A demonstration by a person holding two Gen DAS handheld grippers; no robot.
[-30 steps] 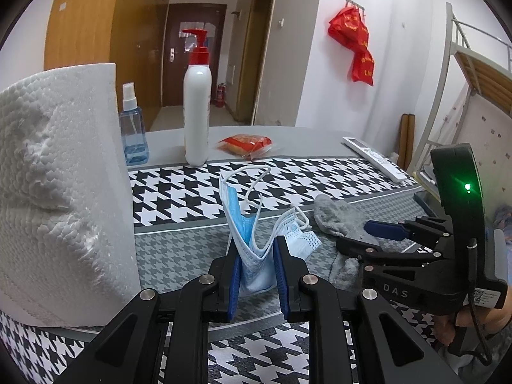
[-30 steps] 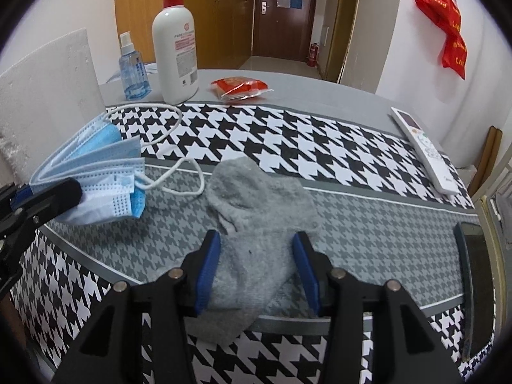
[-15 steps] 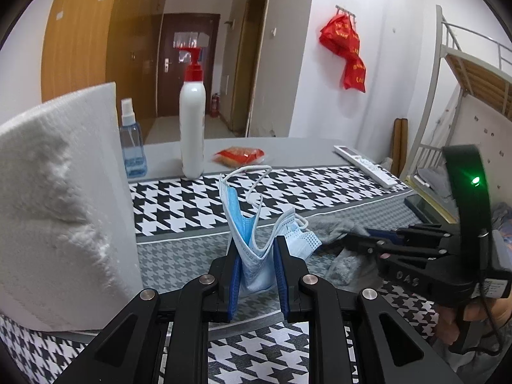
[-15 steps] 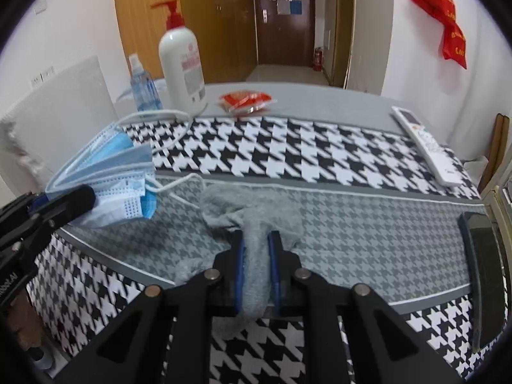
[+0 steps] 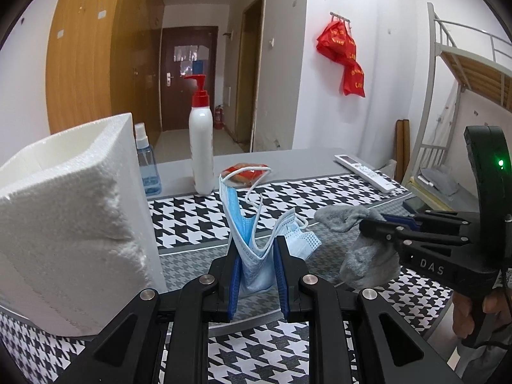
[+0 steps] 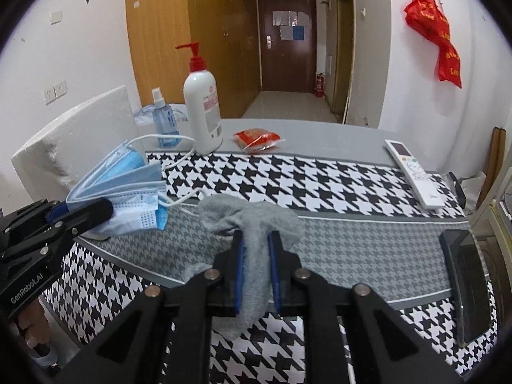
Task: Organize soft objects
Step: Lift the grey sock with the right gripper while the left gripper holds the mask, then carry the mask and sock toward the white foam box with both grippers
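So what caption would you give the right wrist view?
Right tongs pinch a grey sock above the houndstooth tablecloth; left tongs hold blue face masks.

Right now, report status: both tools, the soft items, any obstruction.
Left tool shut on blue face masks. Right tool shut on grey sock. White foam block close beside left tool.

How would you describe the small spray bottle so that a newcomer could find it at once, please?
Start at the big white paper towel roll on the table's left side. Between it and the tall white pump bottle stands the spray bottle, on the plain grey strip beyond the houndstooth cloth. It is the only clear blue bottle, shorter than the red-topped pump bottle.
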